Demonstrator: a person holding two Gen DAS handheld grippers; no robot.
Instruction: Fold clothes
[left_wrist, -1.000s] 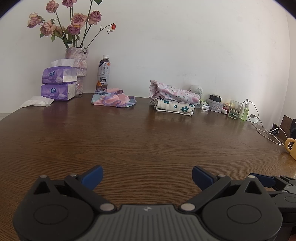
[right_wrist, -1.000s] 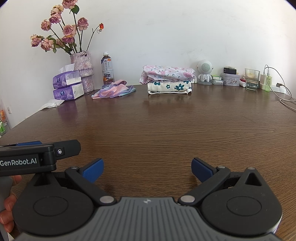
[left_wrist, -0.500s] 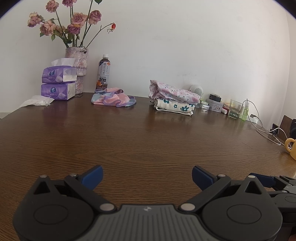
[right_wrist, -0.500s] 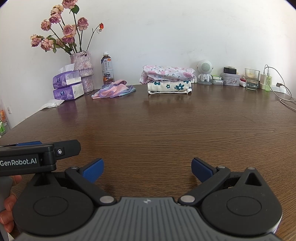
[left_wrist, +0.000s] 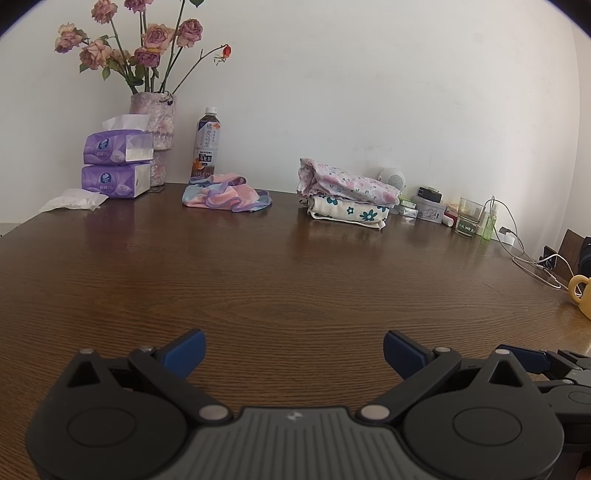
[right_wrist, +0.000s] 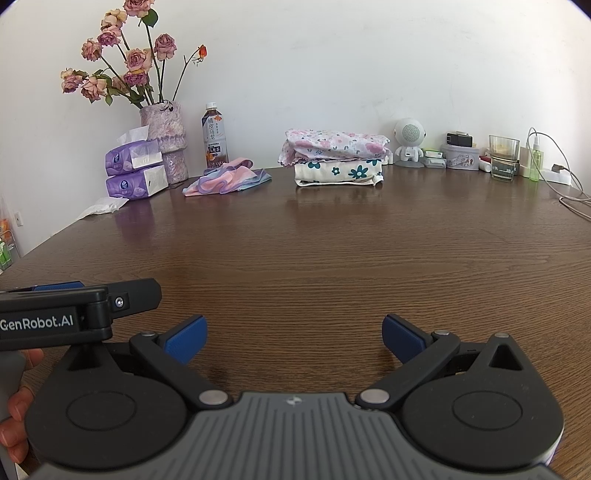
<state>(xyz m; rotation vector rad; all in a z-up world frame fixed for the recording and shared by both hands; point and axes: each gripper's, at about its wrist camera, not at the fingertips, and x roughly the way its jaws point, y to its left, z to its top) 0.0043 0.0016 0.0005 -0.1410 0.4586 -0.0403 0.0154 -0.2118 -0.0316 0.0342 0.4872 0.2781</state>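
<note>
A crumpled pink, purple and blue garment lies unfolded at the far side of the brown wooden table. To its right sits a stack of two folded clothes: a pink floral piece on a white piece with teal flowers. My left gripper is open near the table's front edge, holding nothing. My right gripper is also open and empty, beside it; the left gripper's body shows at the left of the right wrist view.
Along the back wall stand a vase of dried roses, two purple tissue packs, a loose tissue, a drink bottle, a small white robot figure, a glass, cables and a yellow mug.
</note>
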